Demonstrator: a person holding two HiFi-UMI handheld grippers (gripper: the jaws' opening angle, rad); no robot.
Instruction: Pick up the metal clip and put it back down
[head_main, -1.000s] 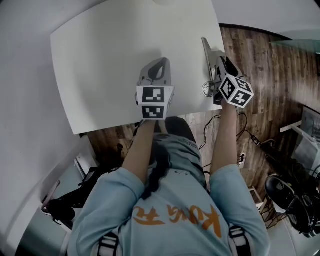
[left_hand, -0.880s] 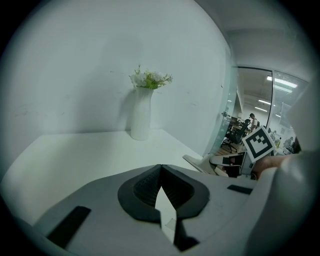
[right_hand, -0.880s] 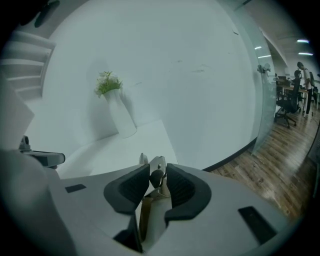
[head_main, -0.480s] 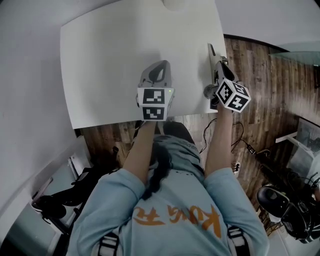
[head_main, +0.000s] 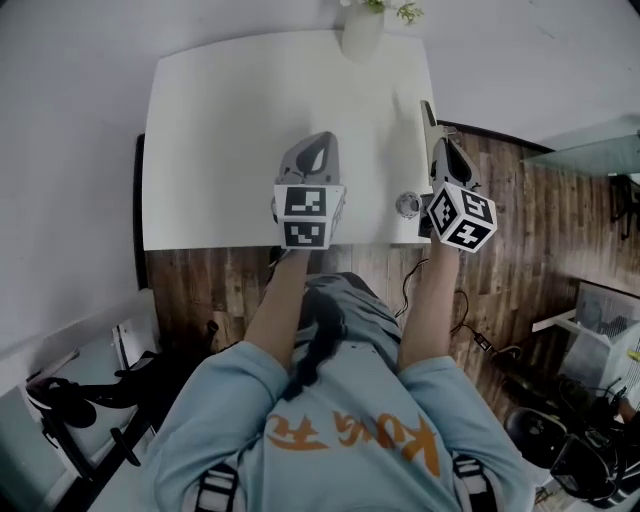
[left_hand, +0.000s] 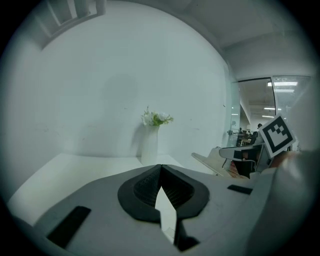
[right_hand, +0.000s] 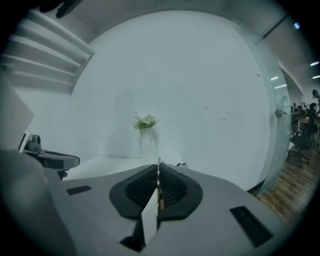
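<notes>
White table lies ahead of and below both claws, with a vase of flowers at its far edge. The right claw has just been closing and is pinched on the metal clip, which stands edge-on between its pads, its tip just past them. The left claw is closed on nothing. Only a sliver shows, so the clip is probably flat. I judge it light, stiff and slick, best gripped across its flat faces, deep in the ribbed pads.
</notes>
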